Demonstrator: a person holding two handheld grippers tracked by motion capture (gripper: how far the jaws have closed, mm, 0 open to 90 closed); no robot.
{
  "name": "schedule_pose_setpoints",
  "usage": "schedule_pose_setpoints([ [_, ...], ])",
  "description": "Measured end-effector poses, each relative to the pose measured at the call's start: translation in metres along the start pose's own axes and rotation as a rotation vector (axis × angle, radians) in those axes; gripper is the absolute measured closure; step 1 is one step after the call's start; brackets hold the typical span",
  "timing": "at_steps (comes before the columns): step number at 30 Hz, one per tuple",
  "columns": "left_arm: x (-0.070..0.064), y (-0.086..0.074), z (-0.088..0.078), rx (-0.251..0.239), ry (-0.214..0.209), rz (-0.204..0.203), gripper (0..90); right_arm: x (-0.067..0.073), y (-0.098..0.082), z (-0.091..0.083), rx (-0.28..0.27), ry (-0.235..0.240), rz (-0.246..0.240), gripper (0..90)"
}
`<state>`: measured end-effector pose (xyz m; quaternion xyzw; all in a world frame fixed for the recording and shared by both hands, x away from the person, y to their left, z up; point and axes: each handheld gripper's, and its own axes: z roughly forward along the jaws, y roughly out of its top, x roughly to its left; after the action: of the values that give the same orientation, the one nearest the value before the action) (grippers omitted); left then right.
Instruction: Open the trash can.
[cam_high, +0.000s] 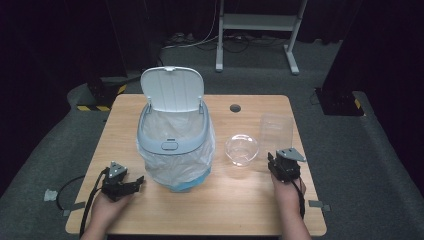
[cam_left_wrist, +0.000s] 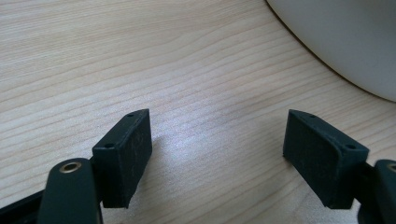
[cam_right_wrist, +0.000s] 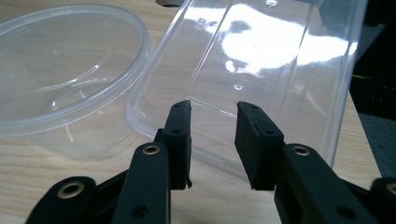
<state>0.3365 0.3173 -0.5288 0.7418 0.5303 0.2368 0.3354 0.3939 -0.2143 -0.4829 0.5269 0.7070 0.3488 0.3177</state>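
Note:
A white bin (cam_high: 170, 146) with its lid (cam_high: 172, 89) flipped up and a clear liner bag stands left of centre on the wooden table (cam_high: 235, 200). To its right sit a clear round bowl (cam_high: 241, 148) (cam_right_wrist: 65, 70) and a clear rectangular container (cam_high: 276, 129) (cam_right_wrist: 261, 60). My right gripper (cam_high: 283, 161) (cam_right_wrist: 214, 109) hovers at the container's near rim, jaws a narrow gap apart and pressing on nothing. My left gripper (cam_high: 136, 182) (cam_left_wrist: 217, 126) rests low over bare wood beside the bin's bag (cam_left_wrist: 345, 37), jaws wide open and empty.
A cable hole (cam_high: 235, 108) lies near the table's far edge. Behind the table on the grey carpet stand a metal desk frame (cam_high: 257, 22) and black stands at both sides. The table's front strip between my hands is bare wood.

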Motion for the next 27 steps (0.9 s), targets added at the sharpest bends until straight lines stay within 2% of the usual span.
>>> schedule_pose_setpoints([
  [13,0.000,0.000,0.000,0.000,-0.002,0.003,24.3,0.014,-0.014,-0.004,0.013,0.001,-0.059,65.8],
  [20,0.000,0.000,-0.001,0.000,-0.003,0.004,24.4,0.014,-0.016,0.002,0.042,0.007,-0.057,65.7],
  [27,0.000,0.000,-0.001,0.000,-0.003,0.004,24.4,0.015,-0.018,0.008,0.069,0.014,-0.075,65.1],
])
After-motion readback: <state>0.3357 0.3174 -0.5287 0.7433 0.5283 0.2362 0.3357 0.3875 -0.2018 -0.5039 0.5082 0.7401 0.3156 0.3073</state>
